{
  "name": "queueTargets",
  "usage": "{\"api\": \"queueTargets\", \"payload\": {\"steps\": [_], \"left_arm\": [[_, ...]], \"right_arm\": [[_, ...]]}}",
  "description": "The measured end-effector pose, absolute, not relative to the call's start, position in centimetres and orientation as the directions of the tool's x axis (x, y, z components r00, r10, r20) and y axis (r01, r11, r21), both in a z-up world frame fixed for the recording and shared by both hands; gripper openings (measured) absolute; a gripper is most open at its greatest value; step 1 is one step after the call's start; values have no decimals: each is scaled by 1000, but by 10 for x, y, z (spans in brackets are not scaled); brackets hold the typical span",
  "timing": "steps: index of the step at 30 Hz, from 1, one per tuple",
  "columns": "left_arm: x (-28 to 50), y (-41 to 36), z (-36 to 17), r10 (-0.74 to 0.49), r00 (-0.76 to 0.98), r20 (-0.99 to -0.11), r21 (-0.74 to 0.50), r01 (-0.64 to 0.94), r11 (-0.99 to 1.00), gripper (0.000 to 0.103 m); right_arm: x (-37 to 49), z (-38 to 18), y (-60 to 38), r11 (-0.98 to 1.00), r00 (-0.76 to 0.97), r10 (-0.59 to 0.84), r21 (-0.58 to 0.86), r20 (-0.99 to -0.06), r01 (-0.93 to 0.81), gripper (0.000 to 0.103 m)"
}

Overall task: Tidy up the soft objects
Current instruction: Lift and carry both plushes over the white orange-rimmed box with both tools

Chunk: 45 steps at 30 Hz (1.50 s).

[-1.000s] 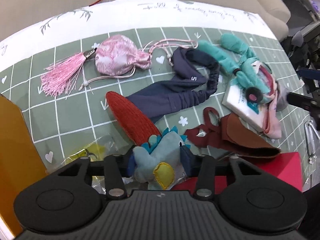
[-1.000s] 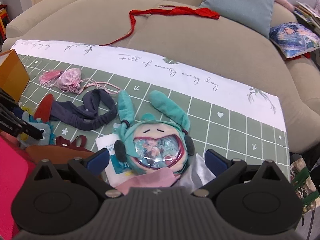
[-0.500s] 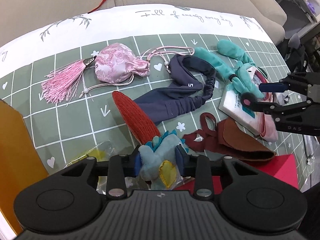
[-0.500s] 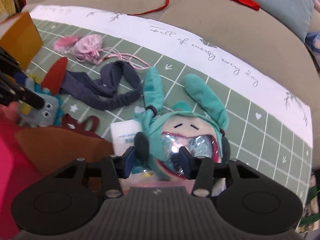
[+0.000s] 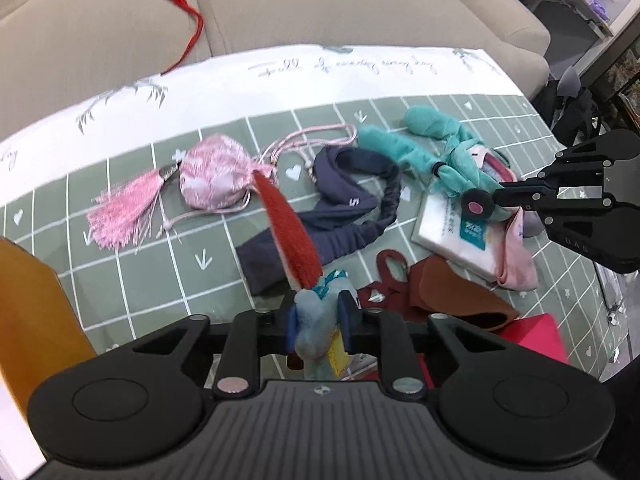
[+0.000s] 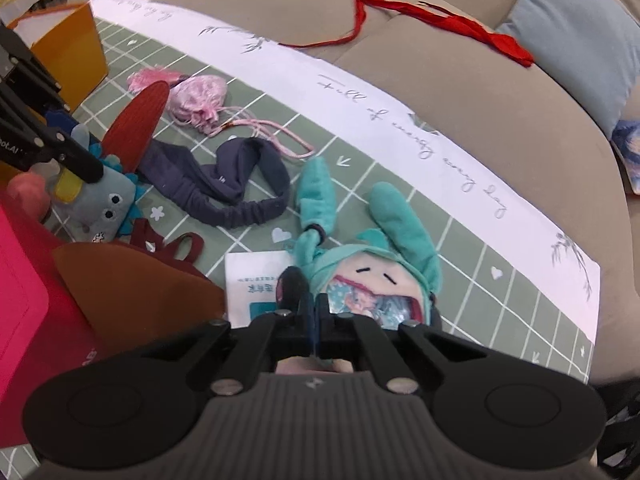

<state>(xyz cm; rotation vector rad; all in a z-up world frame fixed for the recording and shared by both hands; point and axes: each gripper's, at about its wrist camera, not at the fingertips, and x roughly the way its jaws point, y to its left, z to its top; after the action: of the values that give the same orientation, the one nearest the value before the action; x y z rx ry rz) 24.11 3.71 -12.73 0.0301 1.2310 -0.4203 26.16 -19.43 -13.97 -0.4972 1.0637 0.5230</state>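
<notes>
The left gripper (image 5: 318, 320) squeezes the soft blue toy (image 5: 320, 316) near the mat's (image 5: 132, 280) near edge; the right gripper (image 6: 316, 320) pinches the teal plush (image 6: 360, 256); both look light and squishy, so grab the fat middle.

In the left wrist view the grey plush (image 5: 320, 322) is mostly hidden between the pads of the left hand-held gripper (image 5: 319, 326), with its lower part lost behind the gripper body at lower centre. In the right wrist view the lower half of the teal doll's (image 6: 376, 280) face is covered by the right hand-held gripper (image 6: 316, 330). The orange box (image 5: 28, 304) is cut off by the left edge, and the pink box (image 6: 16, 296) by the left edge of the right wrist view.
</notes>
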Motion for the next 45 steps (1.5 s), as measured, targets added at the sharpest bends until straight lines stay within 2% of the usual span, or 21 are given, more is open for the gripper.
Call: {"api": "queueTargets", "payload": {"steps": [13,27,45], "left_arm": [[232,37,-100,-306,321,-897,-191,342,920,16],[218,46,-35,-307,420,-854,-165,341,926,17],[170,93,31,-296,524,-798,-142,314,939,17]], "right_arm": [[258,-96,-211,809,463,158,-155,-872,-567,0],[237,-29,-207,804,545,164,-209,-822,-557,0],[198,49,-150,750,620,199,-289,-759,-595,0]]}}
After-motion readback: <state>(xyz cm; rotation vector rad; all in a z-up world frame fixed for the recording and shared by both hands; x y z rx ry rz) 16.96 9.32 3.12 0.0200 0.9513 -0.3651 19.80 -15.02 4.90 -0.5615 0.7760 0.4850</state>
